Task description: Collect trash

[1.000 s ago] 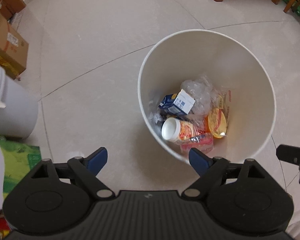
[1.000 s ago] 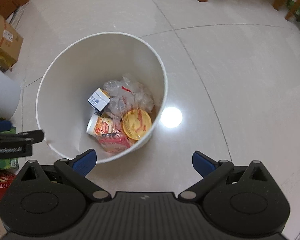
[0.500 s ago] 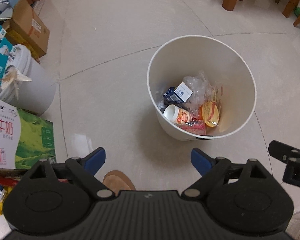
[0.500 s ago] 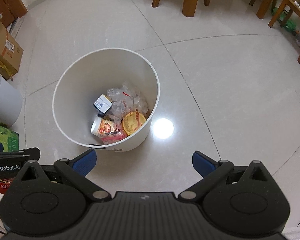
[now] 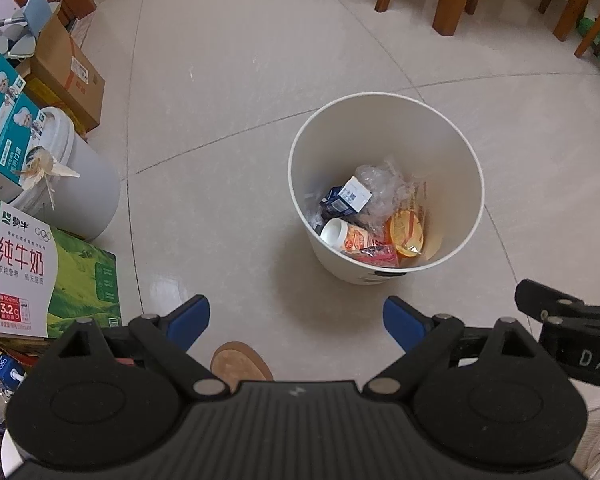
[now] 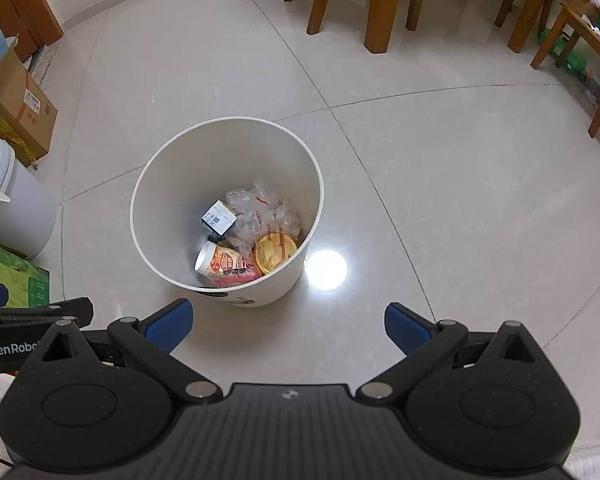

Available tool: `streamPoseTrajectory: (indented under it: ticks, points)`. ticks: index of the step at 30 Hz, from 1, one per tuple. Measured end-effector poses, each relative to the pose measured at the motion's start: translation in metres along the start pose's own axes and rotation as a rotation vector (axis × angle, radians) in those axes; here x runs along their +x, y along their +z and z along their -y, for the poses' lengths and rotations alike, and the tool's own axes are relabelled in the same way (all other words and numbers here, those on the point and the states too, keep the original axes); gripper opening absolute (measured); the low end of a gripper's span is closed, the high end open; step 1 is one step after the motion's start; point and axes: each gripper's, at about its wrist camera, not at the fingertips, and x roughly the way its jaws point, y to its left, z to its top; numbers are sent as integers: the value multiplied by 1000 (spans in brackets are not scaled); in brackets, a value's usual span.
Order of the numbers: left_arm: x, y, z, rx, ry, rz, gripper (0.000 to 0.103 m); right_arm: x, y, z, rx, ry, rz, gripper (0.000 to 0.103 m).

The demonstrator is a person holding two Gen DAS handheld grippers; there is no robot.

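Observation:
A white round trash bin (image 5: 456,152) (image 6: 168,176) stands on the tiled floor. Inside lie a small blue and white carton (image 5: 346,199) (image 6: 218,218), crumpled clear plastic (image 5: 382,178) (image 6: 260,210), a noodle cup (image 5: 352,238) (image 6: 220,260) on its side and a yellow round lid (image 5: 406,232) (image 6: 274,250). My left gripper (image 5: 296,322) hangs open and empty, high above the floor, short of the bin. My right gripper (image 6: 288,324) is likewise open and empty, just right of the left one.
At the left stand a grey bucket (image 5: 80,188), a green milk carton box (image 5: 52,276), teal boxes (image 5: 0,108) and cardboard boxes (image 5: 68,76). Wooden table and chair legs (image 6: 376,4) line the far side. A slipper toe (image 5: 240,366) shows below the left gripper.
Both grippers have risen and pulled back from the bin, which now looks smaller and farther. More of the boxes and the furniture legs has come into view. Both stayed open.

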Motion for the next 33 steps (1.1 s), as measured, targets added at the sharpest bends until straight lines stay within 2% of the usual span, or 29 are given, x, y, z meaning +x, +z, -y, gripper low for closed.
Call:
streamPoseTrajectory:
  ticks: [16,33]
  points:
    - [-14,-6,1,11,13,32,95,-7,-5,3,12,6,2,103]
    - [-16,-8,-1,4,28,27,95,-6,-7,1,19,8,-4,103]
